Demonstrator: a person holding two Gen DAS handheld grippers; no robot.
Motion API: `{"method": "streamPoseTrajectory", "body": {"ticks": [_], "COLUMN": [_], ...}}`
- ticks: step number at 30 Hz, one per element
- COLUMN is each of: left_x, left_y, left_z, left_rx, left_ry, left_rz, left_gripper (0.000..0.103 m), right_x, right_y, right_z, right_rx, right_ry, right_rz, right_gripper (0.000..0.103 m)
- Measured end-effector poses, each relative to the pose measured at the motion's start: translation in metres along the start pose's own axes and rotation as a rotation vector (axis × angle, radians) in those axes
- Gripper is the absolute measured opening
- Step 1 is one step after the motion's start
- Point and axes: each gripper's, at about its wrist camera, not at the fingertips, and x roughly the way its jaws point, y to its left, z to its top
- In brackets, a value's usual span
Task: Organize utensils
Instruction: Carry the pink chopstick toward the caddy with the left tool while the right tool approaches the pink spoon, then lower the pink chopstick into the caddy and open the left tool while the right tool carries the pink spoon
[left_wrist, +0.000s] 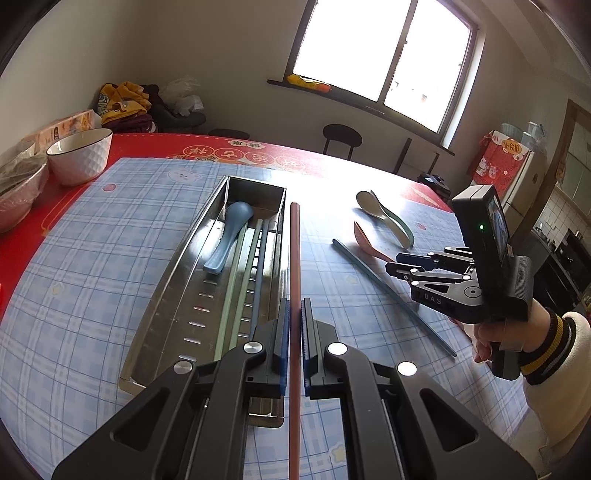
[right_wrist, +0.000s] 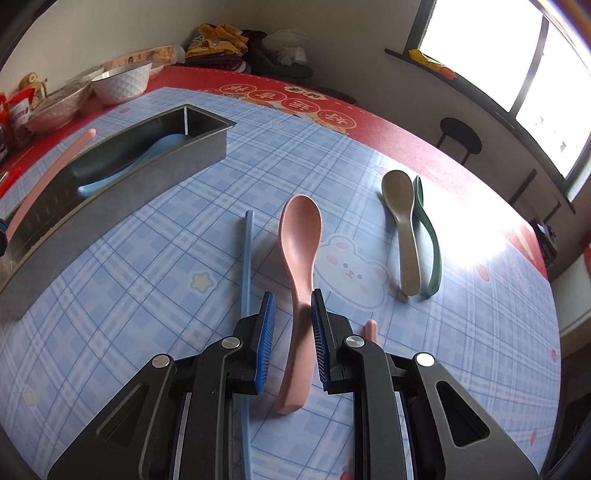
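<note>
1. Left gripper (left_wrist: 295, 321): pitched down toward the table and aimed along the metal utensil tray (left_wrist: 177, 266). Jaws closed on a pink chopstick (left_wrist: 294, 258), which runs straight out between the pads, just beside the tray's right wall and above it.
2. Right gripper (right_wrist: 293, 325): tilted steeply down over the blue plaid mat (right_wrist: 147, 295), to the right of the tray. In the left wrist view it is carried by a hand (left_wrist: 487, 339) in a cream sleeve with a striped cuff (left_wrist: 550, 343), fingers pointing back toward the tray.
3. Right jaws: narrowly parted around the handle of a pink spoon (right_wrist: 299, 236); the right pad touches the handle, and whether the left pad presses on it cannot be told. The spoon's bowl faces up and points away from the gripper.
4. Tray contents: 1 blue spoon (left_wrist: 231, 236) at the far end, 2 pale green chopsticks (left_wrist: 240, 266) and 1 blue chopstick (left_wrist: 263, 258) lying lengthwise.
5. Blue chopstick on the mat (right_wrist: 246, 258): between the tray and the pink spoon, just beside the spoon.
6. Beige spoon (right_wrist: 400, 221) and green spoon (right_wrist: 428, 236): touching side by side, further right of the tray than the pink spoon.
7. White bowl (left_wrist: 81, 155): on the red tablecloth (left_wrist: 155, 147), beyond the tray's far left corner.
</note>
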Motion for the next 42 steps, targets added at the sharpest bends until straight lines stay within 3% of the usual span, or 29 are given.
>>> {"method": "streamPoseTrajectory", "body": {"ticks": [12, 18, 26, 33, 42], "left_x": [-0.006, -0.008, -0.005, 0.011, 0.046], "left_y": [0.015, 0.024, 0.028, 0.029, 0.021], "left_z": [0.001, 0.005, 0.021, 0.039, 0.074], "left_rx": [-0.019, -0.028, 0.007, 0.027, 0.078], "left_ry": [-0.012, -0.006, 0.022, 0.072, 0.128], "left_rz": [-0.011, -0.011, 0.011, 0.032, 0.043], "left_gripper": [0.006, 0.006, 0.006, 0.006, 0.006], "right_x": [0.010, -0.001, -0.012, -0.010, -0.013], "right_y": [-0.029, -0.047, -0.021, -0.008, -0.023], "right_z": [-0.003, -0.009, -0.005, -0.005, -0.016], "right_rx": [0.212, 0.478, 0.632, 0.640, 0.684], "right_ry": [0.039, -0.071, -0.271, -0.353, -0.412], "right_rz": [0.097, 0.330, 0.517, 0.563, 0.624], "right_gripper": [0.012, 0.012, 0.012, 0.012, 0.012]}}
